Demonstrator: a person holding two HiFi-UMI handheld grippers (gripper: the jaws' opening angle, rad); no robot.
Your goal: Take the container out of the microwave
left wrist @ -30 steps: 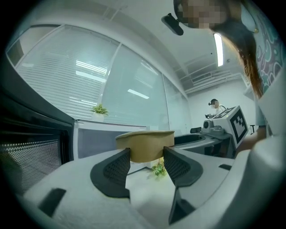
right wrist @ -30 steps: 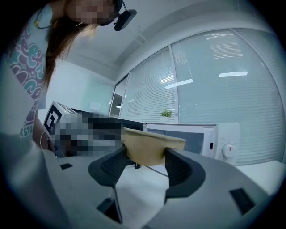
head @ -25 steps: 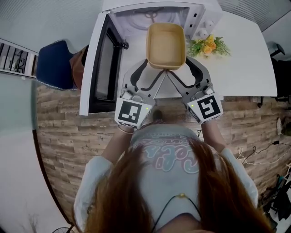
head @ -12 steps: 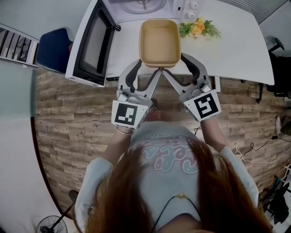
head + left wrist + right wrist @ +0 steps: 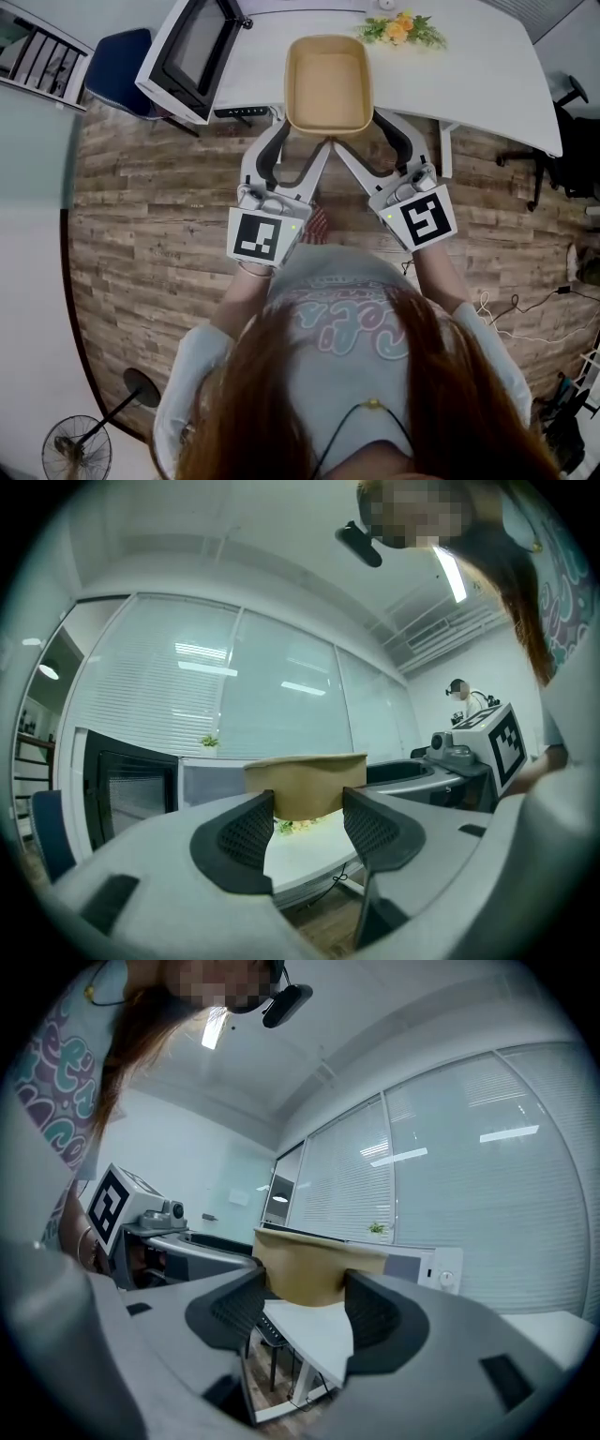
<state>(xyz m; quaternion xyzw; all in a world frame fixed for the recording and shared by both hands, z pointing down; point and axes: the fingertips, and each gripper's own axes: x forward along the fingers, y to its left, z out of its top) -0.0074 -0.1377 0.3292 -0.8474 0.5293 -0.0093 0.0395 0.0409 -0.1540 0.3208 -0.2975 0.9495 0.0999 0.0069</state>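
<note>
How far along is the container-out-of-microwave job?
Done: the container is out of the microwave, whose door stands open. In hand: left tongs and right tongs each clamp its near end, holding it over the table edge. Left: set it down and release.

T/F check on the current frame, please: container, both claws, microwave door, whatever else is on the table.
1. Both claws grip the tan container. True: the left claw and right claw each clamp a near corner of the container.
2. The container sits inside the microwave. False: it is out, held over the near edge of the white table.
3. The microwave door is shut. False: the microwave door stands open.
4. Flowers lie on the table beyond the container. True: the flowers are at the far side.
5. The container is full of food. False: it looks empty.
</note>
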